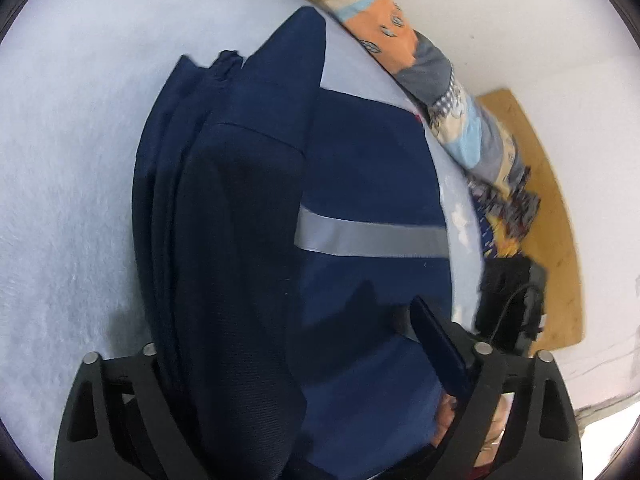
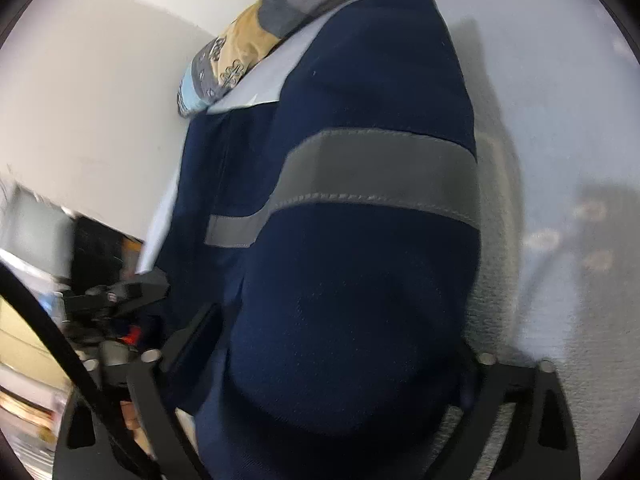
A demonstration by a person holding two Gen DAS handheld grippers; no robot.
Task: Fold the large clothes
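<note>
A navy work garment [image 1: 248,208] with grey reflective bands [image 1: 372,236] is seen lying on a pale blue bed sheet [image 1: 80,160], partly folded, with a darker layer doubled over its left part in the left wrist view. A patterned patchwork quilt [image 1: 448,80] is noted along the far edge of the bed, against a white wall [image 1: 540,20].

The left gripper [image 1: 304,360] is held over the garment with its jaws set wide; folded cloth passes between them and hides the left fingertip. Whether the pads press on the cloth cannot be told.

The right gripper [image 2: 324,360] is likewise spread wide, and a thick bulge of the navy cloth [image 2: 352,300] fills the gap between its fingers, a reflective band [image 2: 380,168] crossing just beyond. A firm grip cannot be confirmed. The left gripper [image 2: 120,296] is seen, blurred, at the left of the right wrist view.
</note>
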